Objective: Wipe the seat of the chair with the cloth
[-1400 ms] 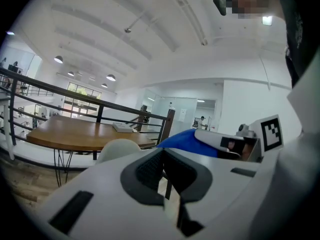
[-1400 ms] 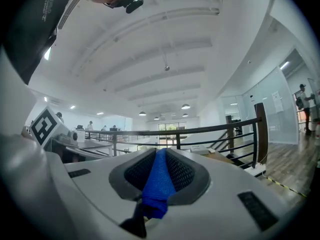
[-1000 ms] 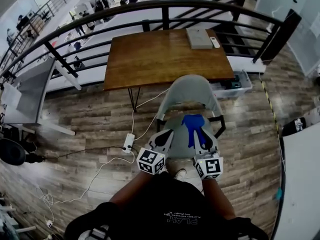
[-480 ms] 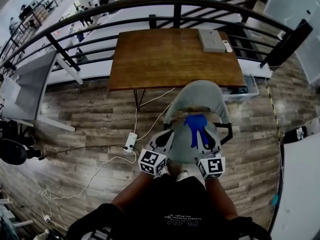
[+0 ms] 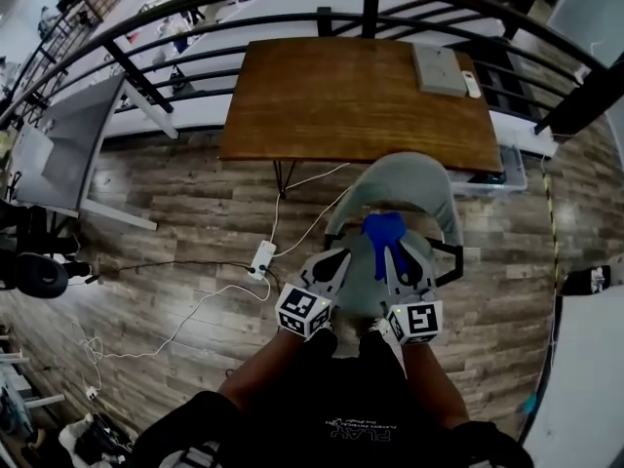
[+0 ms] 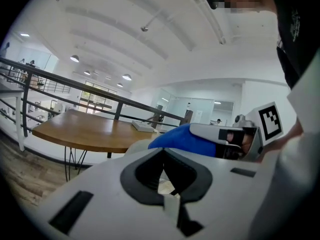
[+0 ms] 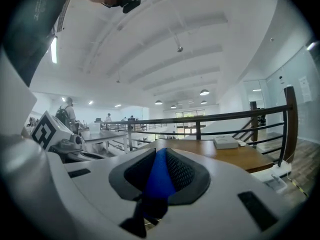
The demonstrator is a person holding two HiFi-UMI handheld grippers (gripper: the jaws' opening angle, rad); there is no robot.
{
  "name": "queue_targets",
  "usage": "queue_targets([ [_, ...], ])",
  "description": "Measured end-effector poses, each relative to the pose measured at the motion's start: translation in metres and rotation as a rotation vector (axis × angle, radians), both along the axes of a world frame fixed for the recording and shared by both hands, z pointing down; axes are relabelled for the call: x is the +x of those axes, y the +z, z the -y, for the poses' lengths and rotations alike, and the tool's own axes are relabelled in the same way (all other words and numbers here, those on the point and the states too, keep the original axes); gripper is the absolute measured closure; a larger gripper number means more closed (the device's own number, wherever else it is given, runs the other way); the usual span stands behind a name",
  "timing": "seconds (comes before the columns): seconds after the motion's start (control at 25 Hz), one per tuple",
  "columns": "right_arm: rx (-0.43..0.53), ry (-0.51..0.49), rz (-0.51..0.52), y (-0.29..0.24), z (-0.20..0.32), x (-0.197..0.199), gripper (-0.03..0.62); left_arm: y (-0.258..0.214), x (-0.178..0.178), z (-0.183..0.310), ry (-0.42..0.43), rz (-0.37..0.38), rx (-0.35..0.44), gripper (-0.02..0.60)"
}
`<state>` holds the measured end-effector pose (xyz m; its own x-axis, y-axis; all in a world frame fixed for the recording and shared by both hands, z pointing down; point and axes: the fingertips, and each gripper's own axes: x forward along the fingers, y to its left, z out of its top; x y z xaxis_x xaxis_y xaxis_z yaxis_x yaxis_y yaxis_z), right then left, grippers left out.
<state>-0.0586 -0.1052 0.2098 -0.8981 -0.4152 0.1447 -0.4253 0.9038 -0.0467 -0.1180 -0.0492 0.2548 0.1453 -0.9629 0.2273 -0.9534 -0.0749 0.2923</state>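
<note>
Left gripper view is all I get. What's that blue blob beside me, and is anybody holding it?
Observer: It's the cloth. The right gripper view shows the right gripper shut on it.
Operator: Where's the chair?
Observer: In the head view the grey chair stands right in front of the person, pushed up to a wooden table.
Operator: And where's my gripper?
Observer: The left gripper is at the seat's left edge, beside the right one, with nothing in it.
</note>
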Motion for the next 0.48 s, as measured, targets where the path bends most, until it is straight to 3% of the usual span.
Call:
queue_targets([
  [0.12, -0.014, -0.039, 0.001, 0.012, 0.008, 0.0, 0.523, 0.01, -0.001, 0.005, -0.046, 0.002, -0.005, 0.583],
  [0.32, -0.031, -0.086, -0.031, 0.044, 0.016, -0.007, 0.522, 0.032, -0.016, 0.008, -0.119, 0.098, -0.051, 0.583],
  [0.48, -0.048, -0.108, -0.037, 0.075, 0.026, -0.015, 0.523, 0.056, -0.032, 0.019, -0.218, 0.092, -0.065, 0.583],
])
